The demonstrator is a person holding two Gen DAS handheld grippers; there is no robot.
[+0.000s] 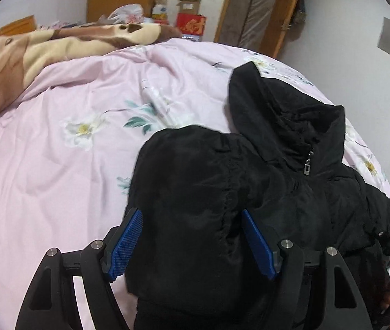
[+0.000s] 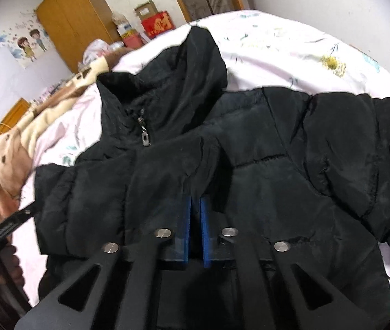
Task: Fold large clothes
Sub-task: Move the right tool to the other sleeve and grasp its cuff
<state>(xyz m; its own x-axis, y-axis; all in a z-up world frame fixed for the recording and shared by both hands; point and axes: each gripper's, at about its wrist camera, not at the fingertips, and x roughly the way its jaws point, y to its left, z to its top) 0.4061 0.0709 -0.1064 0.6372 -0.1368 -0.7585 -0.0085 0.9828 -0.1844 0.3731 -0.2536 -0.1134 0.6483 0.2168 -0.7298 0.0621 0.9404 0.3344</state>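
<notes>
A: Black puffer jacket [image 2: 250,143], quilted, hooded, zipped to the collar. Lying front up on the bed [image 1: 71,165], over a pink floral sheet. One sleeve folded in across the chest, the other spread out to the side.

B: Handling?

A: Judged soft, bulky, light for its size. Slick shell, likely to slip and spring back open after a fold. Best taken at seams, cuffs or hem, where the fabric bunches thin; padded panels too thick for a sure pinch.

B: Zip pull [image 1: 307,165]?

A: Metal, hanging at the collar. Not a grip point.

B: Fingers?

A: Left gripper [image 1: 192,242] wide, blue pads either side of the folded-in sleeve, not pressing on it. Right gripper [image 2: 194,220] narrow, pads nearly together at a ridge of fabric on the jacket front. Cannot tell whether cloth is pinched between them.

B: Surroundings?

A: Brown and cream blanket [image 1: 30,52] at the head of the bed, well apart from the jacket. Wooden wardrobe [image 2: 71,19] and red box [image 1: 191,24] beyond.
</notes>
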